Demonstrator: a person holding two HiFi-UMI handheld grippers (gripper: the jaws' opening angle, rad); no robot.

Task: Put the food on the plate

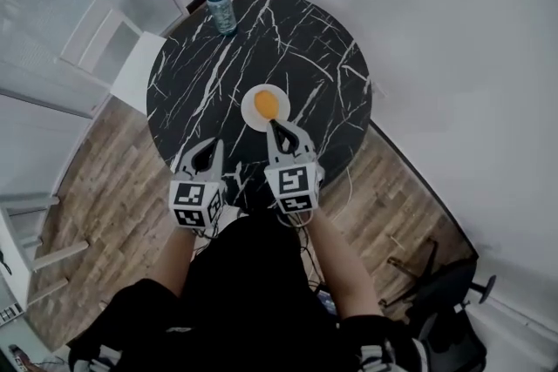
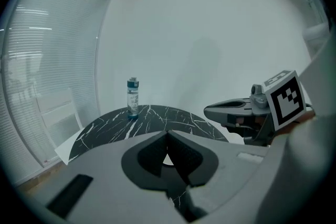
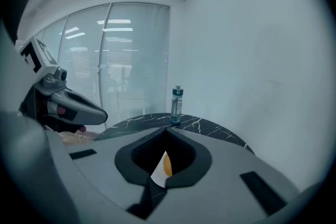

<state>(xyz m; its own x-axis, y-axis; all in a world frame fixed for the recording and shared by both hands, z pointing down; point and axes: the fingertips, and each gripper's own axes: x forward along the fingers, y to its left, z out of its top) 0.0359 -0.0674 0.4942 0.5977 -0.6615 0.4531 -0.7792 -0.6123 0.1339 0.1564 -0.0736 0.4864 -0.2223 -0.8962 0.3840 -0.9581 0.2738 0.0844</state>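
Black marble-patterned round table (image 1: pixel 218 83), white walls all round, a bottle (image 1: pixel 220 6) standing at its far edge. And the food (image 1: pixel 266 104), a small rounded orange piece, sits on the white plate (image 1: pixel 250 116) near the middle. Left gripper (image 1: pixel 218 144) is clenched with nothing in it. Right gripper (image 1: pixel 274 125) is clenched too and empty, tips just short of the plate. That piece looks light and smooth, likely to roll or slip, I'd say, so pinch it gently across its widest part.
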